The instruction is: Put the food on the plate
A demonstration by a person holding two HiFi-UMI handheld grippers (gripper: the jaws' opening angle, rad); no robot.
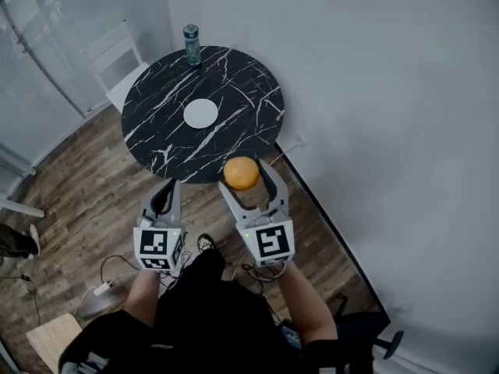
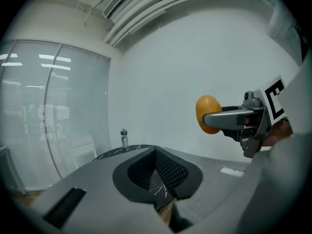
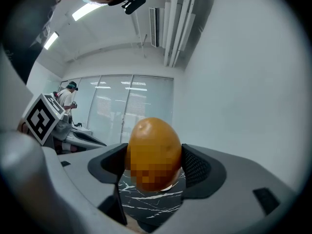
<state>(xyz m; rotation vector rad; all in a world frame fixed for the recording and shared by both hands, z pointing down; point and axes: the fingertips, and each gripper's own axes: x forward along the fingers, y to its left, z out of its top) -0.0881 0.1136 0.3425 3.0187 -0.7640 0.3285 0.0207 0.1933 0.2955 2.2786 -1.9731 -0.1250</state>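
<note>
Here, the right gripper (image 1: 245,176) is clamping its two jaws on the orange fruit (image 1: 242,173), one jaw pressing on each side, so that the fruit is sitting between the dark pads and bulging above them in the right gripper view (image 3: 153,152). The fruit is hanging in the air, touching nothing but the jaws; in the head view it is showing over the near edge of the round black table (image 1: 242,92). It is looking smooth, egg-shaped and evenly orange-yellow, with a soft sheen on top. The left gripper (image 1: 165,193) is riding just beside the right one, on the person's left, with its jaws drawn together and nothing between them; from its own view (image 2: 158,172) the fruit is appearing well off to the right (image 2: 207,113). The white plate (image 1: 200,114) is lying at the middle of the table, well apart from the fruit, showing only its bare face. A capped bottle (image 1: 191,45) is standing upright at the table's far edge; its contents cannot be told. A white chair (image 1: 117,57) is standing beyond the far left edge
</note>
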